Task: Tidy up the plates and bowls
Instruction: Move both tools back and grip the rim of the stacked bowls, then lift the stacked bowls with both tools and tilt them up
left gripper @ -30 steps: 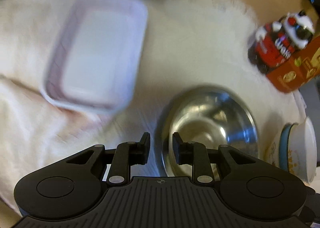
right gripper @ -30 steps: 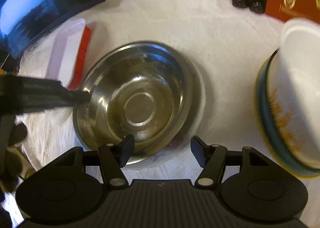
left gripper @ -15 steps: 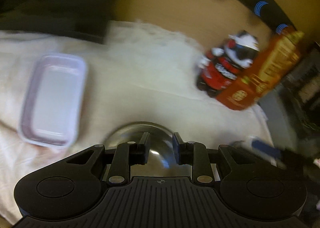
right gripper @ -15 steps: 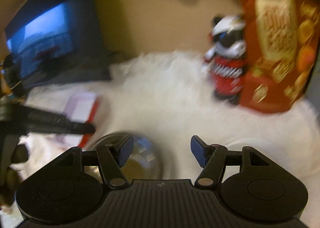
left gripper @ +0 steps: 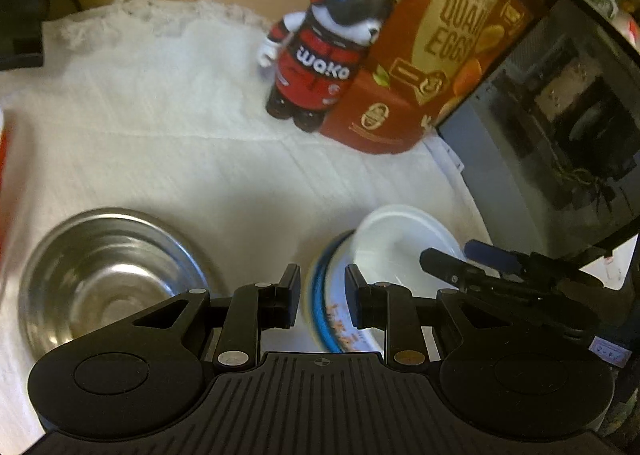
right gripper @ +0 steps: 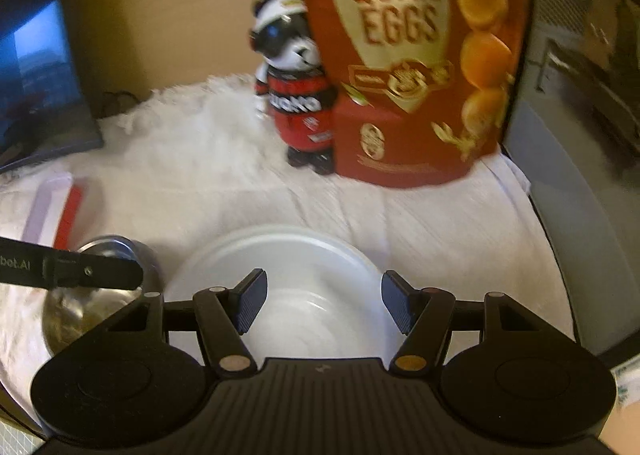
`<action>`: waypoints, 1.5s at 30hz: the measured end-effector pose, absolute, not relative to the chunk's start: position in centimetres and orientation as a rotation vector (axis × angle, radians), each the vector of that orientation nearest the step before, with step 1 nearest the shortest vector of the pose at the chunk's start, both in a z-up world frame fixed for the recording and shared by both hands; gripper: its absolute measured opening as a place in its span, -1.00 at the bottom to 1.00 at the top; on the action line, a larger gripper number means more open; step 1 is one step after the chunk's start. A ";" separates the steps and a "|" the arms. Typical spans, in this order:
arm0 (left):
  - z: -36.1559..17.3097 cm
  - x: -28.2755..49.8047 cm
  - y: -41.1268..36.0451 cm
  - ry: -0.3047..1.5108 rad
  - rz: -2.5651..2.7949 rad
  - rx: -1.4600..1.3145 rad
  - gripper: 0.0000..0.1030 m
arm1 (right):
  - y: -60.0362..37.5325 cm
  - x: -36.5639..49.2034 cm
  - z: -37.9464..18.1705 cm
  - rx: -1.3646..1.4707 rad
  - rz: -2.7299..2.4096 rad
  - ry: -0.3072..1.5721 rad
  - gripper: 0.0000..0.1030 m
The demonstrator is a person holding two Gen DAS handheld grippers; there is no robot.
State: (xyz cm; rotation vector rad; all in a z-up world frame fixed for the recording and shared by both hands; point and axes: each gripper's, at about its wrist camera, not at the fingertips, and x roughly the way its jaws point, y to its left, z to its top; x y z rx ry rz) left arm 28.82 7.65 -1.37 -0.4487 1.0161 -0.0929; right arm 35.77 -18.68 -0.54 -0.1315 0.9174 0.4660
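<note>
A steel bowl (left gripper: 108, 275) sits on the white cloth at the lower left of the left wrist view; in the right wrist view it (right gripper: 80, 307) shows at the left edge. A white bowl (left gripper: 396, 243) rests in a blue-rimmed patterned bowl (left gripper: 332, 319) to its right. My left gripper (left gripper: 322, 295) is narrowly open and empty, its jaws near the blue rim. My right gripper (right gripper: 322, 303) is open and empty above the white bowl (right gripper: 288, 275). It also shows in the left wrist view (left gripper: 452, 271), beside the white bowl.
A panda figure (left gripper: 320, 55) and a red quail-egg box (left gripper: 432, 55) stand at the back. A dark glass-fronted appliance (left gripper: 560, 115) stands at the right. A white and red tray (right gripper: 52, 211) and a dark screen (right gripper: 36, 87) are at the left.
Both grippers swung right, from over the steel bowl toward the stacked white and blue-rimmed bowls. The white tray left the left wrist view. Jaw gaps look unchanged.
</note>
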 end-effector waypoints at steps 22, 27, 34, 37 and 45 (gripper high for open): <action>-4.4 31.6 4.1 1.113 -0.055 -0.376 -0.47 | -21.6 37.8 -2.8 -0.116 0.441 0.998 0.24; -5.5 31.8 4.0 1.138 -0.035 -0.373 -0.47 | -21.9 37.8 -3.8 -0.062 0.490 1.074 0.24; -6.7 31.7 3.8 1.173 -0.027 -0.387 -0.46 | -22.3 38.2 -6.1 -0.011 0.501 1.166 0.24; -6.6 31.8 3.7 1.168 -0.024 -0.385 -0.46 | -22.8 38.6 -7.2 0.039 0.520 1.223 0.24; -7.0 32.3 3.8 1.178 -0.027 -0.441 -0.43 | -23.8 40.4 -10.0 0.202 0.574 1.352 0.24</action>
